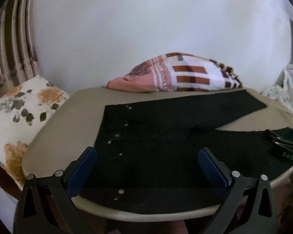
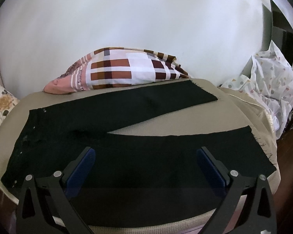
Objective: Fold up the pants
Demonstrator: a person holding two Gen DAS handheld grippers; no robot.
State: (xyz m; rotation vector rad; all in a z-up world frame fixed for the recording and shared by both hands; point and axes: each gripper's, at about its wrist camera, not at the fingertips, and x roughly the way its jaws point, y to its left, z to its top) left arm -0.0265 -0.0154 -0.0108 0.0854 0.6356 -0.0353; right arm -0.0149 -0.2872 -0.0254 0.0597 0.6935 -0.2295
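Left wrist view: black pants (image 1: 166, 136) lie spread flat on a beige padded surface (image 1: 78, 107), waistband and metal rivets nearest the camera, 2 legs fanning away to the right. The left gripper (image 1: 147, 156) hovers over the waist end with its blue pads (image 1: 213, 167) wide apart, gripping nothing. The right gripper (image 1: 287, 148) shows at the far right edge, low over the near leg. A plaid pillow (image 1: 185, 74) sits behind, a floral cushion (image 1: 25, 113) to the left.

Right wrist view: the right gripper (image 2: 146, 156) is likewise spread wide and empty above the near leg, whose frayed hem (image 2: 263, 148) lies close to the surface's right edge. A crumpled white sheet (image 2: 267, 85) lies beyond.

Likely risks: closing on only the top layer of cloth would leave the lower layer behind, and lifting 1 end ahead of the other could skew the fold.
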